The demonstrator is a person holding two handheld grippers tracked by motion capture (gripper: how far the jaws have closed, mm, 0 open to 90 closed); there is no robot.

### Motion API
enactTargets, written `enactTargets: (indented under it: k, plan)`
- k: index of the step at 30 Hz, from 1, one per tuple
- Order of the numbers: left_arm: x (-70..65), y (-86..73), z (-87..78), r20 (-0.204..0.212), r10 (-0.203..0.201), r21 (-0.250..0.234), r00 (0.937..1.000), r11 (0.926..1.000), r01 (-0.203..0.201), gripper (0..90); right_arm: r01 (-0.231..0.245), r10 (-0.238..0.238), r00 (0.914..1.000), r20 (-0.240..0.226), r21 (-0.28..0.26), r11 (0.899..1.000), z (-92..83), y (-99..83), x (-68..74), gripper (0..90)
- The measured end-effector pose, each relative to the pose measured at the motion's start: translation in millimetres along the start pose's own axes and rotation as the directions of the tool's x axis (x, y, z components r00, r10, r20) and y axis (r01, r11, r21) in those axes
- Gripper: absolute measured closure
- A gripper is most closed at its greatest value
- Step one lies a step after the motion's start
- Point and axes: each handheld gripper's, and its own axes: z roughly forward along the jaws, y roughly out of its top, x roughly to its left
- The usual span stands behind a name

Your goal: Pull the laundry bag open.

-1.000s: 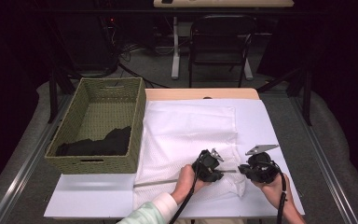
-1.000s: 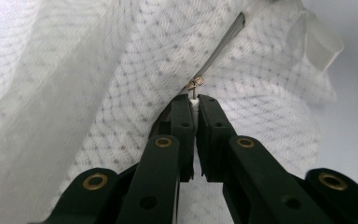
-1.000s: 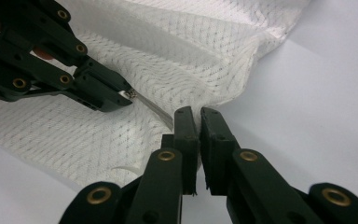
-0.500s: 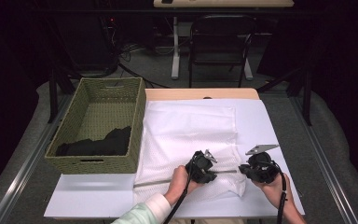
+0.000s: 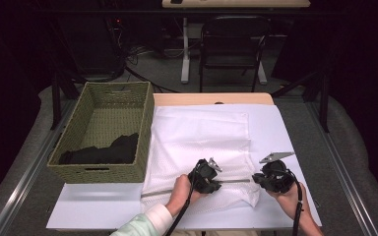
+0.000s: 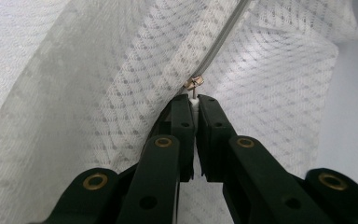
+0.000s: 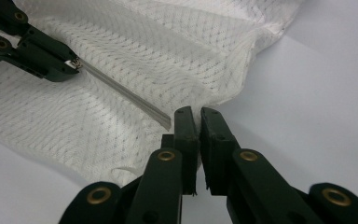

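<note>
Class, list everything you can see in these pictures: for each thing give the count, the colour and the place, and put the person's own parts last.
mesh bag: one, white, spread over the middle of the table.
zipper: one, grey, along the bag's near edge.
zipper pull: one, metal, at the left gripper's jaw tips.
basket: one, green woven, left side of the table.
dark cloth: one, black, inside the basket.
table: one, white top.
chair: one, black, beyond the table.
left gripper: one, black, shut on the zipper pull.
right gripper: one, black, shut on the bag's zipper end.
hands: two, near edge.
</note>
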Motion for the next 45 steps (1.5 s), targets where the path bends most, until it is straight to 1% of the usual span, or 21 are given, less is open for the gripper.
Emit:
enactTargets:
  k: [2, 3, 5, 10, 11, 12, 16, 23, 25, 27, 28, 29, 33, 36, 40, 41, 43, 45]
  plan:
    - [1.1, -1.7, -2.3, -0.006, 0.002, 0.012, 1.0000, 0.9999, -0.002, 86.2, -0.001, 0.001, 1.0000, 0.001, -0.001, 1.000, 0.1, 0.0, -0.3, 85.4]
    - [1.2, -3.0, -2.7, -0.005, -0.005, 0.006, 1.0000, 1.0000, 0.005, 86.2, -0.001, 0.001, 1.0000, 0.001, -0.002, 1.000, 0.0, 0.0, -0.4, 85.4]
    - [2.6, -5.1, -5.0, -0.005, 0.003, 0.014, 1.0000, 0.9999, -0.003, 86.2, -0.002, 0.002, 1.0000, 0.002, -0.001, 1.000, 0.0, -0.1, -0.6, 85.4]
    - [5.8, -9.8, -10.0, -0.012, 0.006, 0.024, 0.9999, 0.9997, -0.005, 86.2, 0.000, 0.000, 1.0000, 0.007, -0.001, 1.000, 0.1, 0.0, -0.9, 85.5]
    - [5.9, -11.2, -10.2, -0.012, -0.005, 0.014, 0.9999, 0.9999, 0.005, 86.2, 0.000, 0.000, 1.0000, 0.007, -0.001, 1.000, 0.1, 0.0, -0.9, 85.5]
    - [7.3, -12.4, -12.3, -0.014, -0.001, 0.026, 0.9999, 0.9997, 0.001, 86.2, 0.000, 0.000, 1.0000, 0.007, 0.000, 1.000, 0.2, 0.1, -0.7, 85.4]
    - [9.8, -20.0, -17.6, -0.017, -0.006, 0.024, 0.9998, 0.9997, 0.007, 86.2, 0.001, -0.001, 0.9999, 0.012, 0.004, 1.000, 0.4, 0.0, -0.4, 85.5]
    - [16.7, -31.8, -26.3, -0.015, -0.040, 0.012, 0.9991, 0.9991, 0.040, 86.2, 0.003, -0.003, 1.0000, 0.008, 0.012, 1.000, 1.3, -0.4, -0.4, 85.6]
    - [17.4, -33.1, -27.5, -0.020, -0.044, 0.013, 0.9988, 0.9989, 0.044, 86.1, 0.004, -0.004, 0.9999, 0.009, 0.012, 1.000, 1.6, -0.3, -0.3, 85.5]
    - [18.3, -36.3, -28.4, -0.013, -0.054, 0.000, 0.9985, 0.9985, 0.054, 86.1, 0.006, -0.006, 0.9999, 0.010, 0.018, 1.000, 2.6, -0.1, -0.3, 85.5]
    - [18.6, -37.3, -29.2, -0.013, -0.053, 0.001, 0.9985, 0.9986, 0.053, 86.1, 0.006, -0.006, 0.9999, 0.010, 0.018, 1.000, 2.6, -0.1, -0.3, 85.5]
    - [18.6, -38.9, -28.9, -0.011, -0.061, -0.012, 0.9981, 0.9981, 0.060, 86.1, 0.008, -0.008, 0.9999, 0.010, 0.021, 1.000, 3.6, 0.1, 0.3, 85.6]
    - [18.7, -40.1, -29.5, -0.007, -0.062, -0.018, 0.9981, 0.9979, 0.062, 86.1, 0.010, -0.010, 0.9999, 0.013, 0.026, 1.000, 4.5, 0.2, 0.4, 85.6]
    - [17.3, -40.3, -31.7, -0.013, -0.061, -0.026, 0.9981, 0.9978, 0.061, 86.1, 0.006, -0.006, 0.9999, 0.013, 0.029, 1.000, 4.6, 0.2, 0.9, 85.6]
    - [19.1, -41.1, -34.4, -0.022, -0.063, -0.022, 0.9978, 0.9978, 0.062, 86.1, 0.004, -0.004, 0.9998, 0.017, 0.032, 0.999, 4.5, 0.3, 0.9, 85.6]
    - [20.5, -42.6, -36.5, -0.030, -0.071, -0.033, 0.9971, 0.9970, 0.070, 86.1, 0.002, -0.002, 0.9998, 0.019, 0.032, 0.999, 5.0, 0.0, 0.0, 85.7]
    - [21.0, -43.5, -37.9, -0.031, -0.075, -0.028, 0.9967, 0.9968, 0.074, 86.1, 0.004, -0.004, 0.9998, 0.021, 0.032, 0.999, 5.3, 0.1, -0.5, 85.7]
    - [23.6, -47.6, -40.8, -0.039, -0.080, -0.025, 0.9960, 0.9965, 0.079, 86.1, 0.002, -0.003, 0.9997, 0.025, 0.034, 0.999, 5.6, 0.0, -0.4, 85.7]
